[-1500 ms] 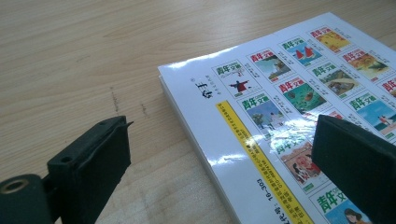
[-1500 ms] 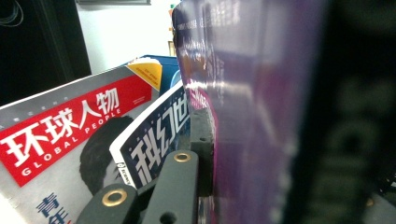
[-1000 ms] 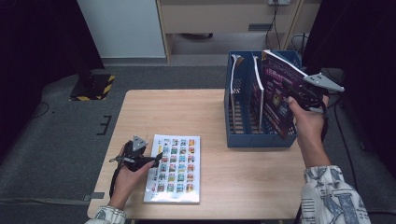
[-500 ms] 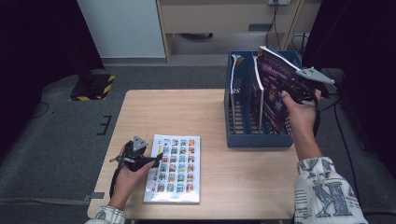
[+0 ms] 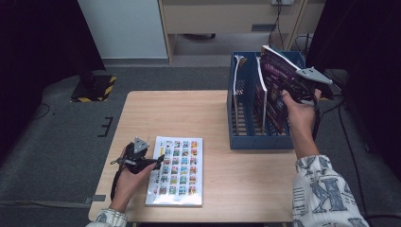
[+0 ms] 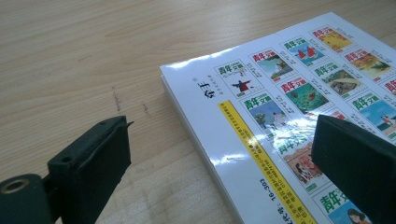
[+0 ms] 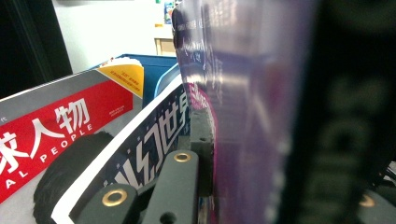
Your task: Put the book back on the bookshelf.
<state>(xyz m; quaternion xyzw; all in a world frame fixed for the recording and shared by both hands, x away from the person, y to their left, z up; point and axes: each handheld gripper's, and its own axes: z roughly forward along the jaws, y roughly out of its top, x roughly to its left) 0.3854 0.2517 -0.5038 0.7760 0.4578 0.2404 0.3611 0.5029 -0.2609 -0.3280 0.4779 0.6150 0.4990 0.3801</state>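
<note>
Up close, right claw point(image 7: 210, 140) pinches glossy purple magazine point(image 7: 252, 93); beside it, red-covered magazine point(image 7: 56, 130) reads "PEOPLE". Left claw point(image 6: 219, 158) spread over white picture-grid magazine point(image 6: 289, 93).

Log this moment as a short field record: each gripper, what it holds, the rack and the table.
right gripper: shut on the dark purple magazine, held upright over the blue slotted file rack
purple magazine: lower edge inside the rack, top above the rim
rack contents: another magazine with a red cover already stands inside
left gripper: open, jaws straddling the near corner of the flat white magazine with a picture grid
surface: light wooden table
</note>
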